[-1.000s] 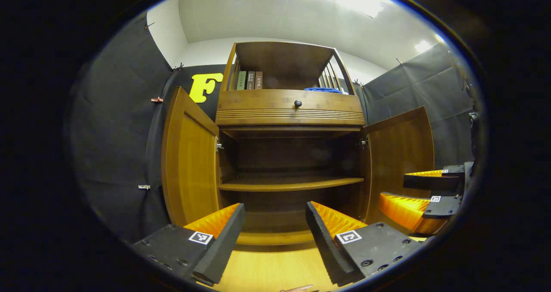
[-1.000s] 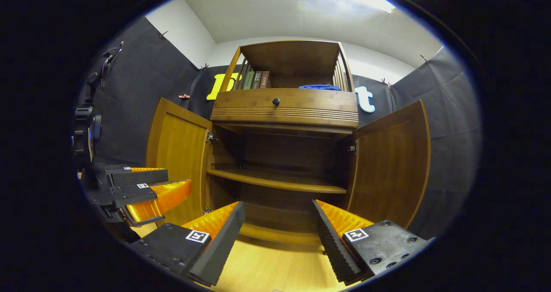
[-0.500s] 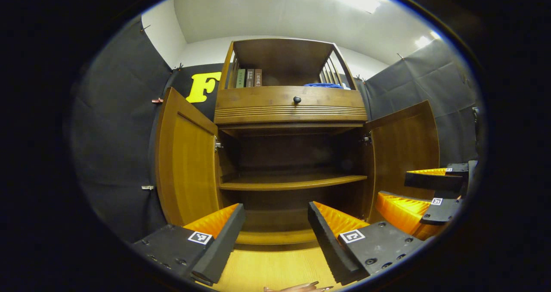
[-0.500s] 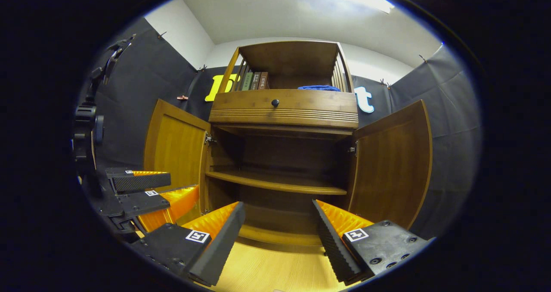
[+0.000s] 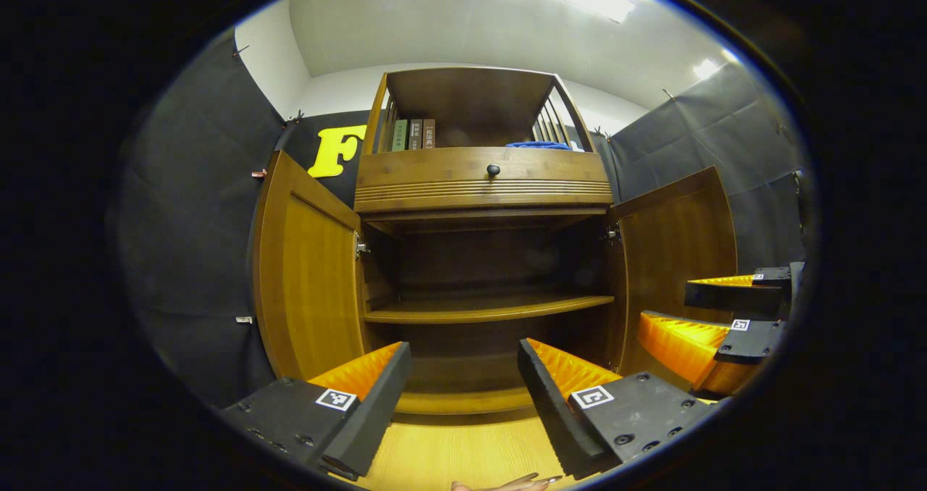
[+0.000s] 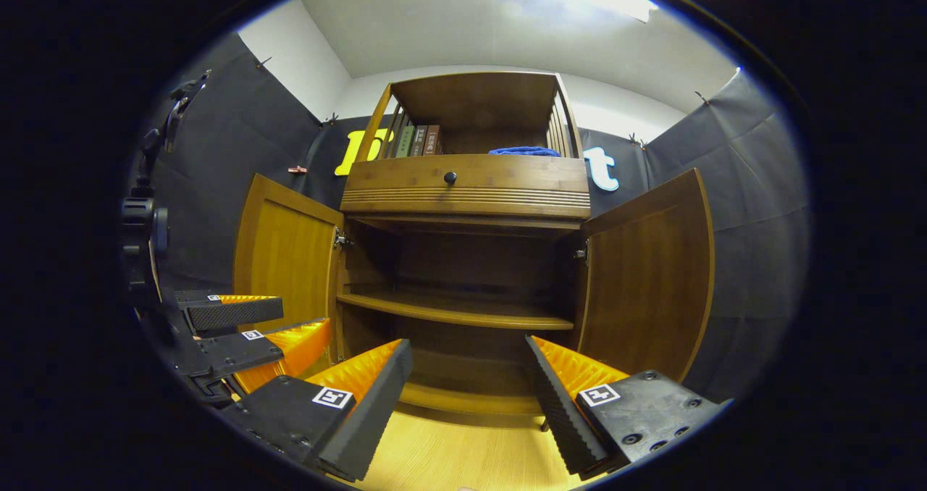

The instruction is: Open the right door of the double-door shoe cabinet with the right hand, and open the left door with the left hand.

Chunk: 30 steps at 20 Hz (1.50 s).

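Observation:
The wooden shoe cabinet (image 5: 484, 187) stands straight ahead with both doors swung wide. Its left door (image 5: 304, 281) and right door (image 5: 677, 252) stand outward, and the dark inside with one shelf (image 5: 485, 308) is bare. My left gripper (image 5: 463, 346) is open in front of the cabinet's bottom, touching nothing. The right gripper (image 5: 666, 308) hangs open near the right door. In the right gripper view the left door (image 6: 286, 252) and right door (image 6: 648, 274) are open too. There the right gripper (image 6: 467, 342) is open and empty, and the left gripper (image 6: 304, 317) is open beside the left door.
Above the doors is a drawer with a dark knob (image 5: 493, 169). The top shelf holds a few books (image 5: 410, 135) and a blue cloth (image 5: 537, 145). A light wooden floor (image 5: 449, 455) lies below my fingers. Fingertips of a hand (image 5: 507, 485) show at the bottom edge.
Both views have drifted a little and the cabinet sits slightly farther left in the right gripper view. The doors stay wide and both grippers stay open.

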Each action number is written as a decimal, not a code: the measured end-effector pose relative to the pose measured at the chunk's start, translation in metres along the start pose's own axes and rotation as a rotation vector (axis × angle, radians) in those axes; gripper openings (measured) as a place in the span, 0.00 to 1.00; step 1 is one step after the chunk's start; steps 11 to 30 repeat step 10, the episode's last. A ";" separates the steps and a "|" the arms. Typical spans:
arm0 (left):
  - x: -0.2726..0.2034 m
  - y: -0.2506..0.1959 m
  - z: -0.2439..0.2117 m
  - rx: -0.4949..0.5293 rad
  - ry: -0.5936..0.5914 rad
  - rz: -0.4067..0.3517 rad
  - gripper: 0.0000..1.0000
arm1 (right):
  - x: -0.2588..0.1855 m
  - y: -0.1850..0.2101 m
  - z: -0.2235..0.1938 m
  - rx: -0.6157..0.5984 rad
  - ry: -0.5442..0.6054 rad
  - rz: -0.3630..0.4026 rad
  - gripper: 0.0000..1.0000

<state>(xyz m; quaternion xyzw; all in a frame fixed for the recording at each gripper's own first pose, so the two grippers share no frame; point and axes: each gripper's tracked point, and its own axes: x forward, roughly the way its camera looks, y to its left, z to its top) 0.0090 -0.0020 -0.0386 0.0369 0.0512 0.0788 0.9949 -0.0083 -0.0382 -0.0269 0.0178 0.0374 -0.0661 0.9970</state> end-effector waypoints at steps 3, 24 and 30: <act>-0.001 0.002 0.000 0.012 -0.003 0.006 0.92 | -0.001 0.000 0.000 0.015 0.001 0.000 0.97; -0.003 0.001 0.006 0.017 -0.033 0.012 0.92 | -0.002 0.001 0.002 0.025 -0.003 0.006 0.97; -0.003 0.001 0.006 0.017 -0.033 0.012 0.92 | -0.002 0.001 0.002 0.025 -0.003 0.006 0.97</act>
